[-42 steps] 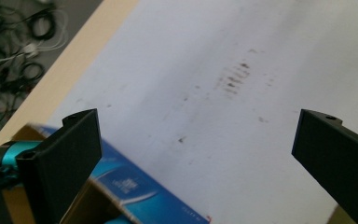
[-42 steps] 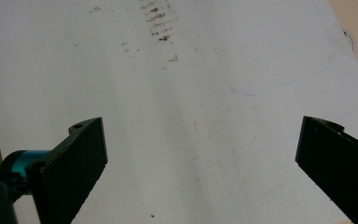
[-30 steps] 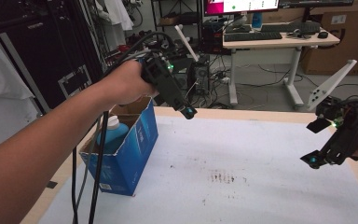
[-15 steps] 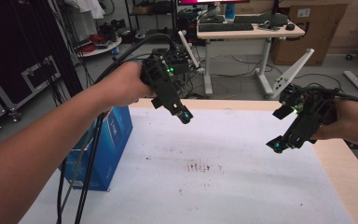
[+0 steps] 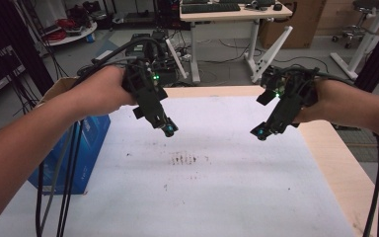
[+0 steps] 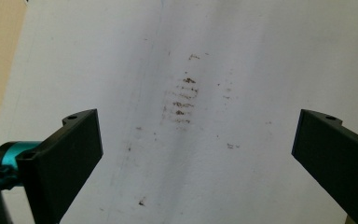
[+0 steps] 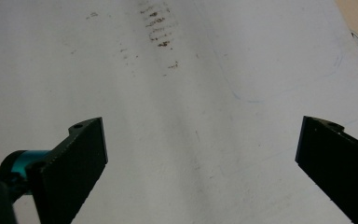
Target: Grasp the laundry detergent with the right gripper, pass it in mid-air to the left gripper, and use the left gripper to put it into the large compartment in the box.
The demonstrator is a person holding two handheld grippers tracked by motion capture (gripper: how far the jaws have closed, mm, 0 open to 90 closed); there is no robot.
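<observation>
Both jaws wide apart and empty: left hand-held gripper (image 5: 167, 129) and right hand-held gripper (image 5: 259, 132) hover mid-frame over white tabletop (image 5: 227, 197) with brown smudges (image 5: 183, 159), blue box (image 5: 86, 148) at left edge, desk (image 5: 237, 10) behind.

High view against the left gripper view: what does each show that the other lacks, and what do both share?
The high view alone has the blue box at the table's left edge, both hands with the left gripper and right gripper held above the white sheet, and desks behind. The left gripper view alone shows its own jaws spread wide, with nothing between them. Both share the brown stain.
</observation>
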